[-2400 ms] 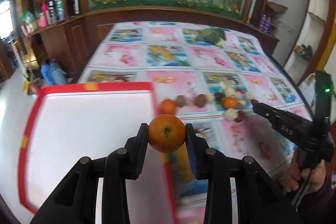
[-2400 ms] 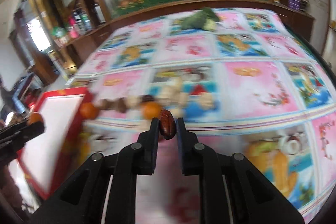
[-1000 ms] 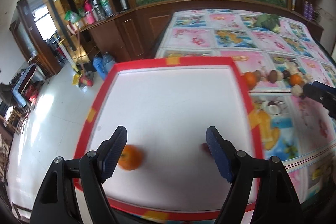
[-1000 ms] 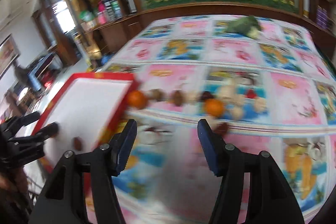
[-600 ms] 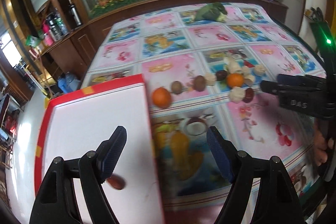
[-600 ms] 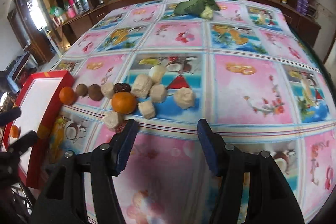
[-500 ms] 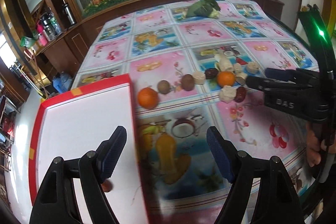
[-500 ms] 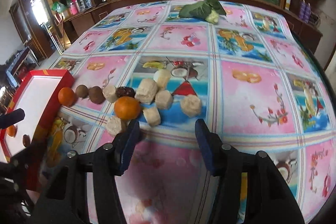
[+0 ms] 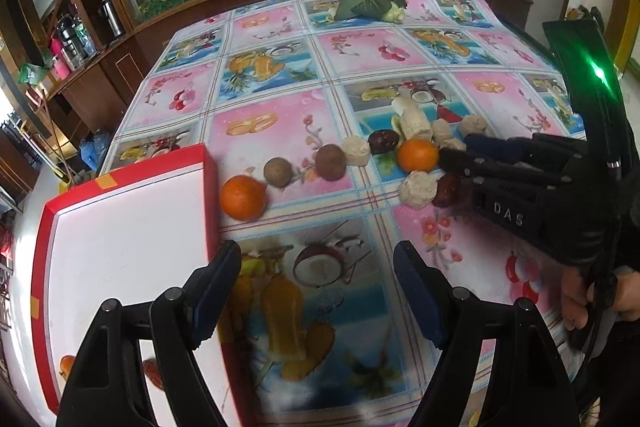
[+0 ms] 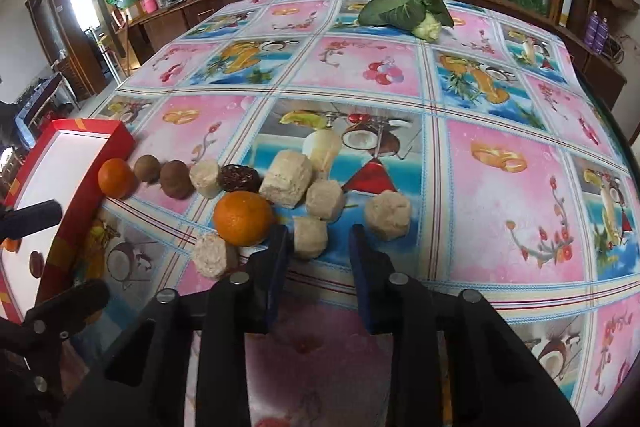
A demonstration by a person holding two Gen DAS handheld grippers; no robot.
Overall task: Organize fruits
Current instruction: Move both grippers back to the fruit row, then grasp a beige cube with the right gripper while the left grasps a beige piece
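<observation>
A red-rimmed white tray (image 9: 120,227) at the left holds an orange (image 9: 66,365) and a red date (image 9: 150,367). My left gripper (image 9: 316,267) hangs open and holds nothing over the tablecloth beside the tray's right rim. Ahead lie an orange (image 9: 243,197), two brown round fruits (image 9: 277,172), a dark date (image 9: 383,140), a second orange (image 10: 243,213), a red date (image 9: 448,185) and several pale chunks. My right gripper (image 10: 318,235) is open, its fingers on either side of a pale chunk (image 10: 310,237), right of the second orange.
A leafy green vegetable (image 10: 404,11) lies at the table's far side. A wooden cabinet with a planted glass case runs behind the table. A hand (image 9: 576,299) holds the right gripper at the table's right edge. The left gripper's fingers (image 10: 72,303) show at the tray.
Both grippers let go of the orange and the date, which now lie in the tray. The left swung right off the tray. The right moved up to the pile and its fingers narrowed.
</observation>
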